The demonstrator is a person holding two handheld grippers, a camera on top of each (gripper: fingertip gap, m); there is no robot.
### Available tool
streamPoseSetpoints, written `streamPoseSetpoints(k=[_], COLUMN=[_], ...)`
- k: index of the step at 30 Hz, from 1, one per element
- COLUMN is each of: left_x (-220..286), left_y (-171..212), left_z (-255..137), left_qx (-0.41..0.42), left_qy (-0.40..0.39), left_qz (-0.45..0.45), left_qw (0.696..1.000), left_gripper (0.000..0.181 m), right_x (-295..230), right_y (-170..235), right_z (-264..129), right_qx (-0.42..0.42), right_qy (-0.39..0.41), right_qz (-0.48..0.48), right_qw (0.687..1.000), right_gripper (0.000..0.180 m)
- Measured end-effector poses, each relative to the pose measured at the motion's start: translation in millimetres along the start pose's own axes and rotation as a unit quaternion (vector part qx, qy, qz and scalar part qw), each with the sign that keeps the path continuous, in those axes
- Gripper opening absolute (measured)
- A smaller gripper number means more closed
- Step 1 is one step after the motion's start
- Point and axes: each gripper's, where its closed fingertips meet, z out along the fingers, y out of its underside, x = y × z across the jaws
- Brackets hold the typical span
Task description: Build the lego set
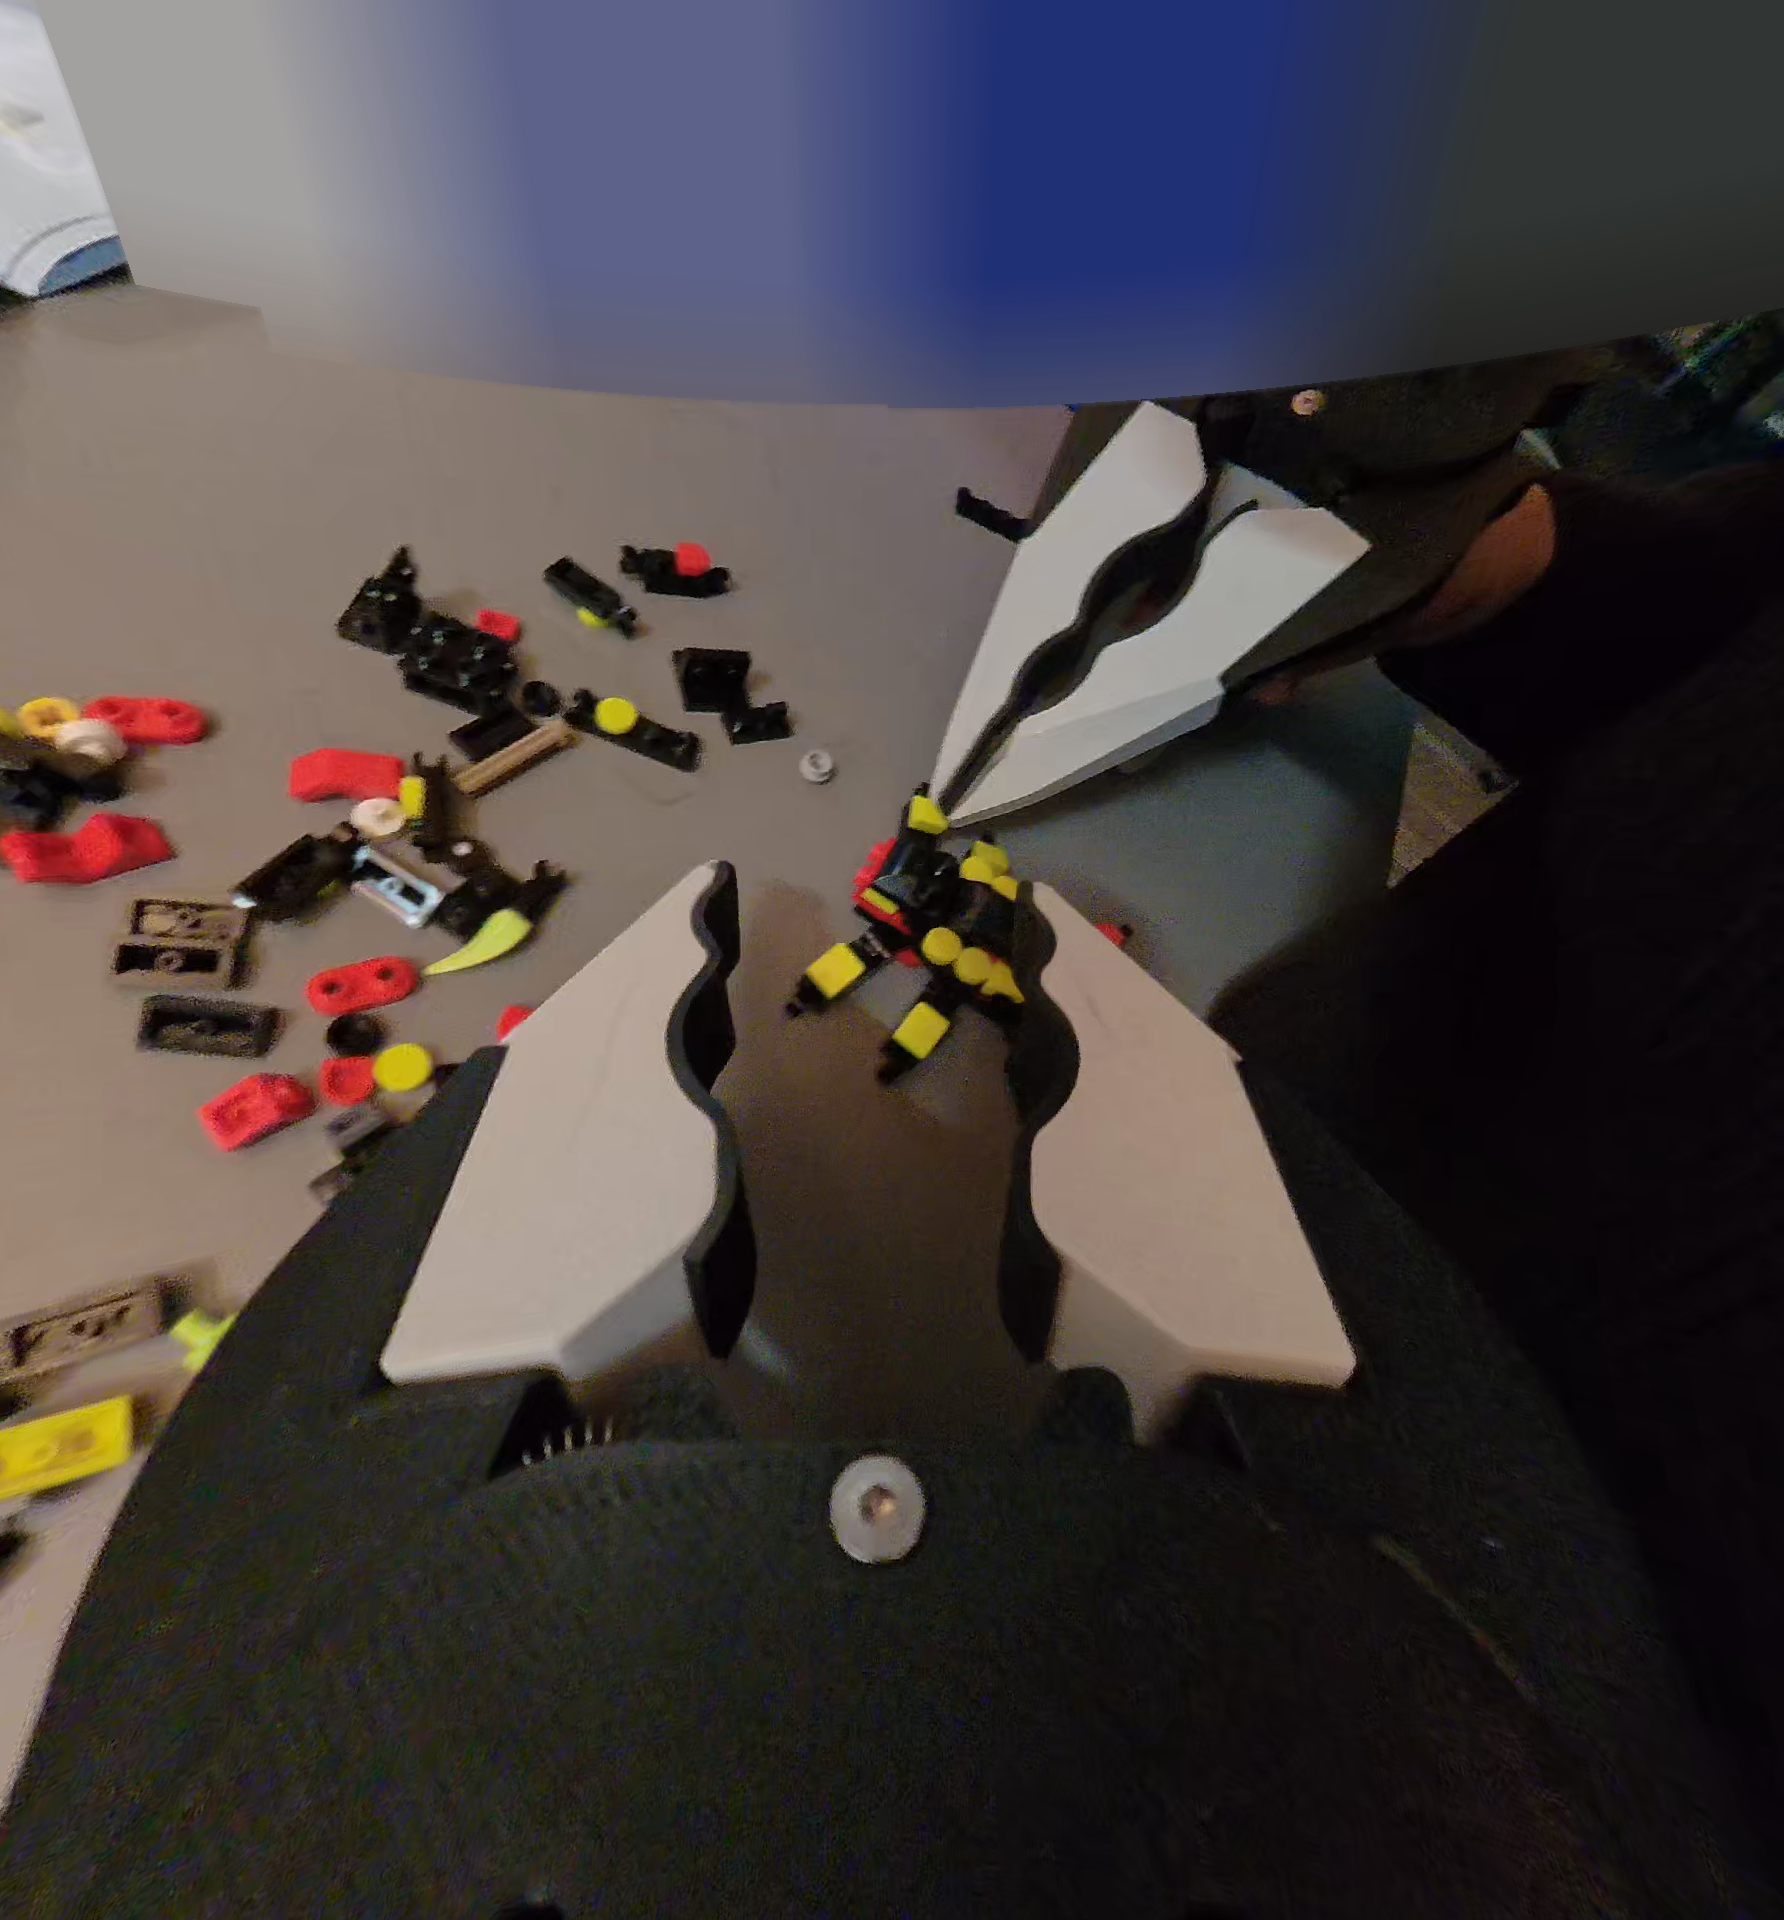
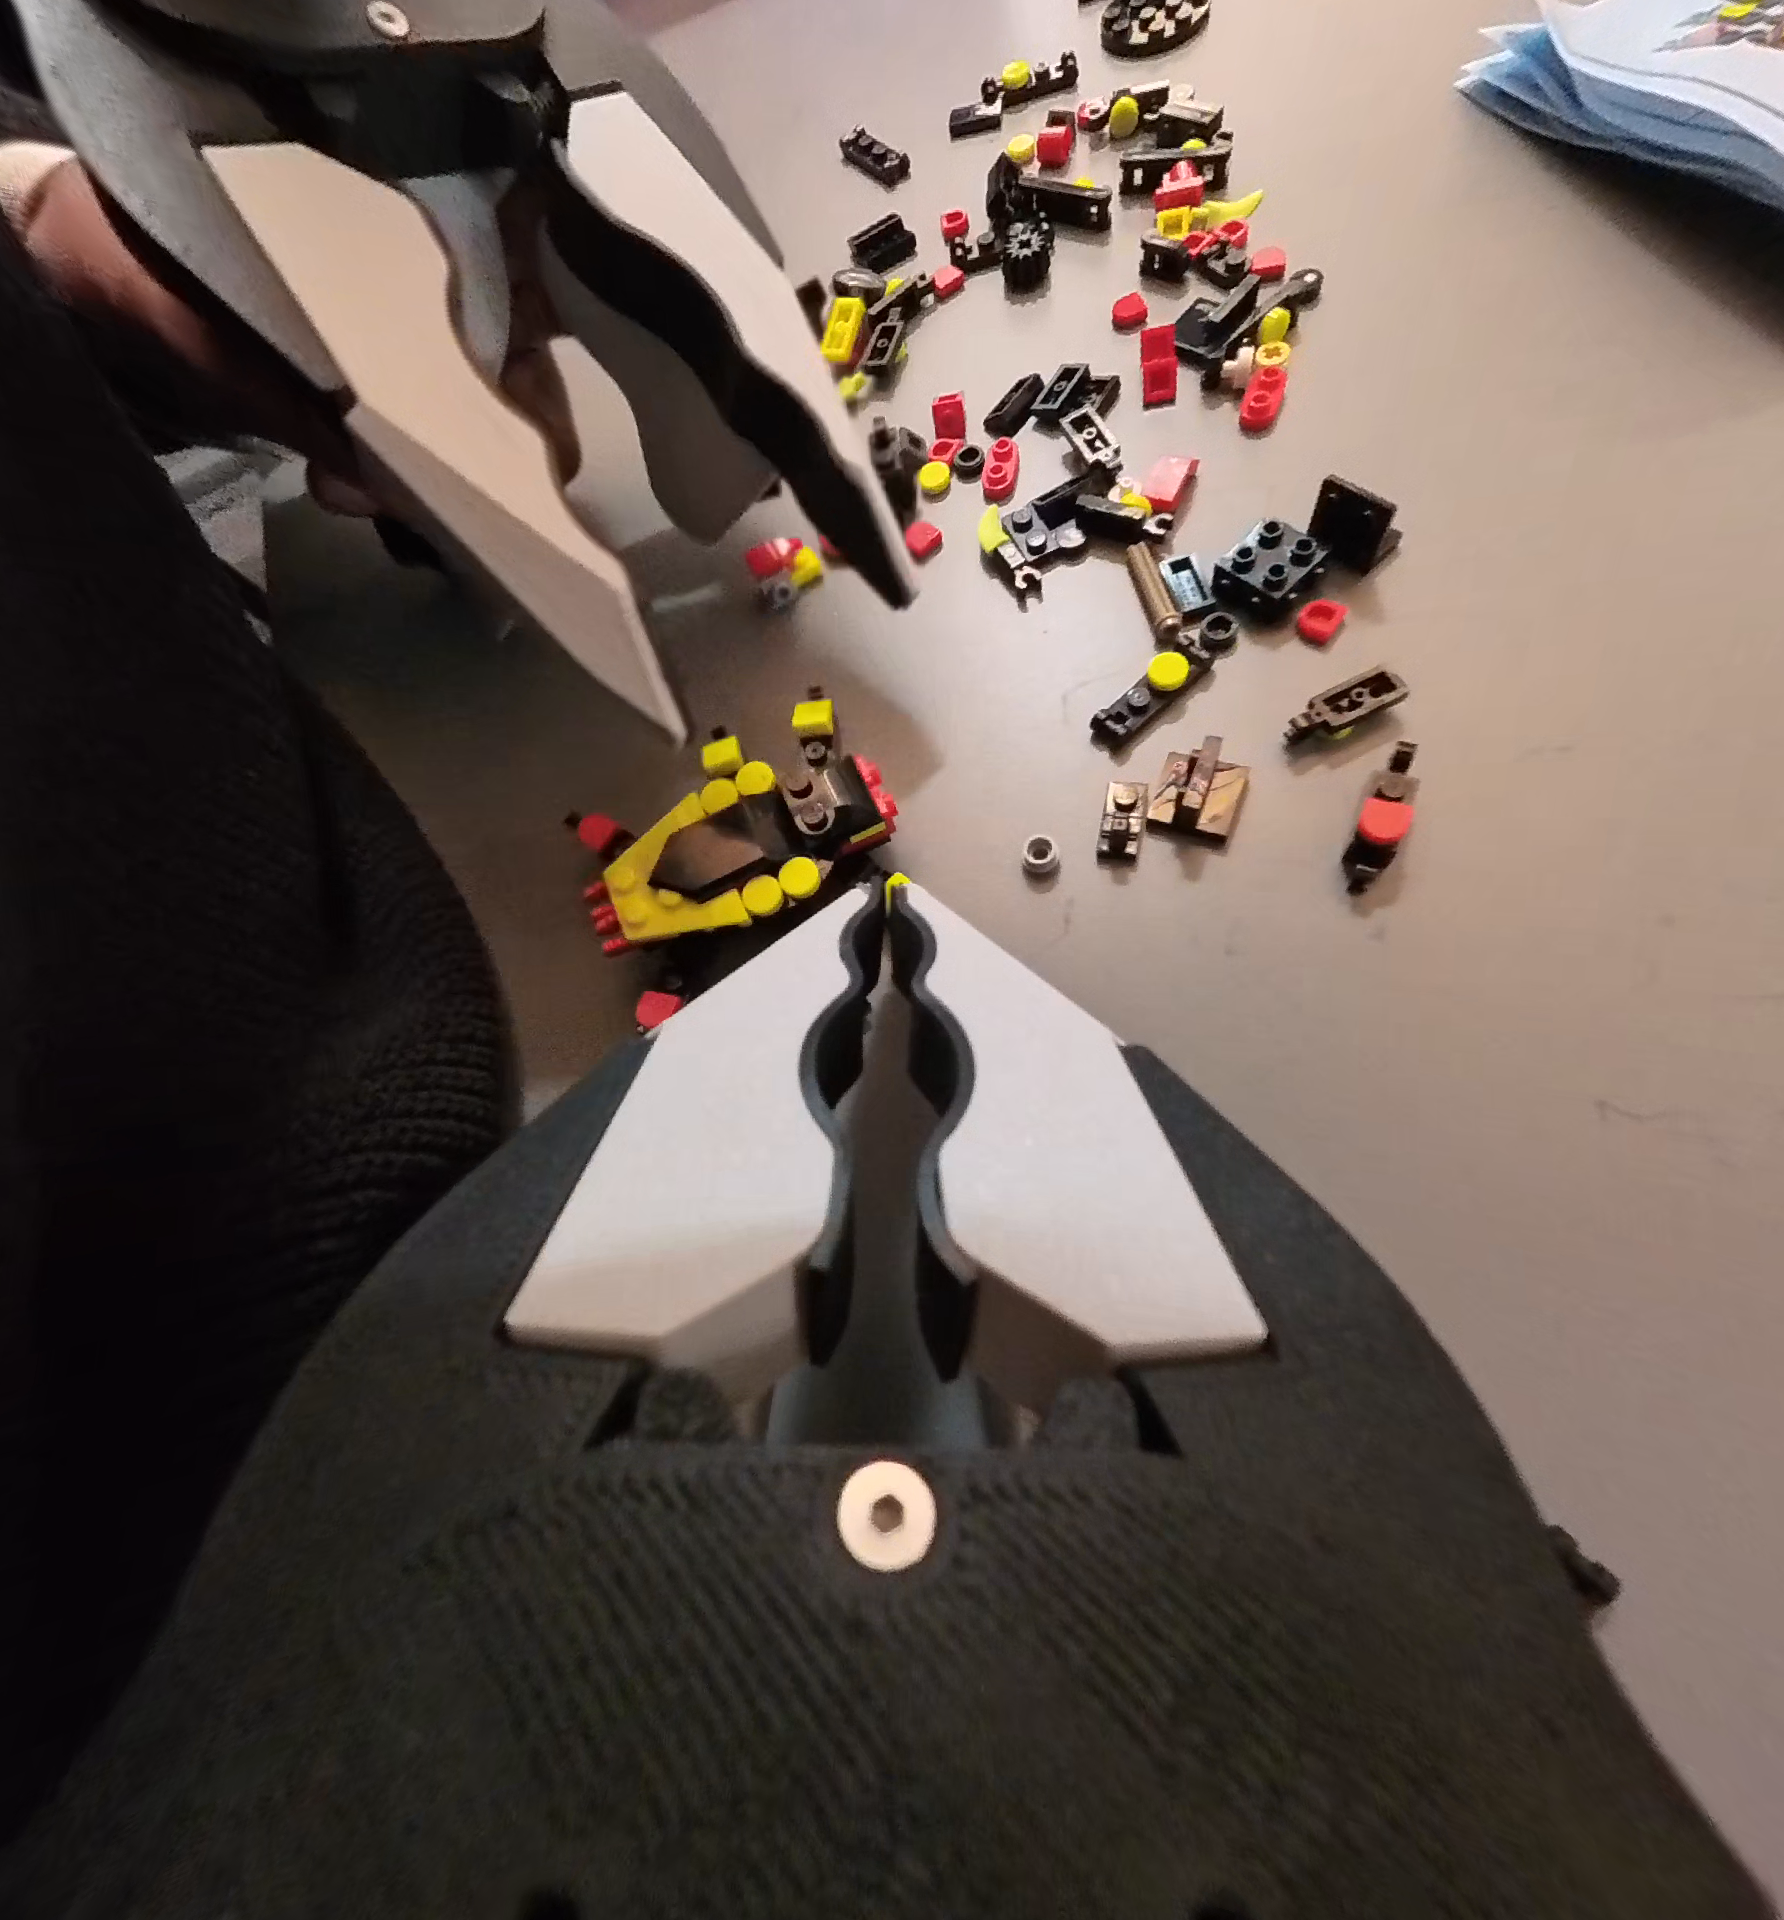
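While my right claw (image 2: 888,902) pinches a small yellow piece (image 2: 896,884) at its tips beside the studded black-yellow-red model (image 2: 732,852) on the smooth grey desk (image 2: 1387,1039), my left claw (image 1: 877,904) gapes wide and empty, wavy pads flanking the model (image 1: 929,935); loose bricks (image 1: 431,831) lie scattered.

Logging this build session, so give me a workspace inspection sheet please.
Surface: grey table, scuffed.
Job's things: partly built yellow, black and red model on the table; small yellow piece.
Clutter: loose bricks scattered; booklet at the far corner.
Grippers: left claw open beside the model; right claw shut on the small yellow piece.
Cables: nothing seen.
Surroundings: person's dark sleeve; background blurred.
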Motion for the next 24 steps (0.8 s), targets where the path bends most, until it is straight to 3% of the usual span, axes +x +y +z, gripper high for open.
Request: streamPoseSetpoints(k=[7,24], left_x=[8,13], left_y=[17,21], left_z=[17,18], left_qx=[-0.051,-0.06], left_qy=[-0.028,-0.018], left_qz=[0.023,0.018], left_qw=[0.998,0.998], left_gripper=[0.051,0.041], right_x=[0,1], right_y=[1,-3], right_z=[-1,2], right_qx=[-0.006,-0.009], right_qy=[0.016,0.036], right_qz=[-0.021,-0.029], right_qw=[1.0,0.999], right_gripper=[0.001,0.0])
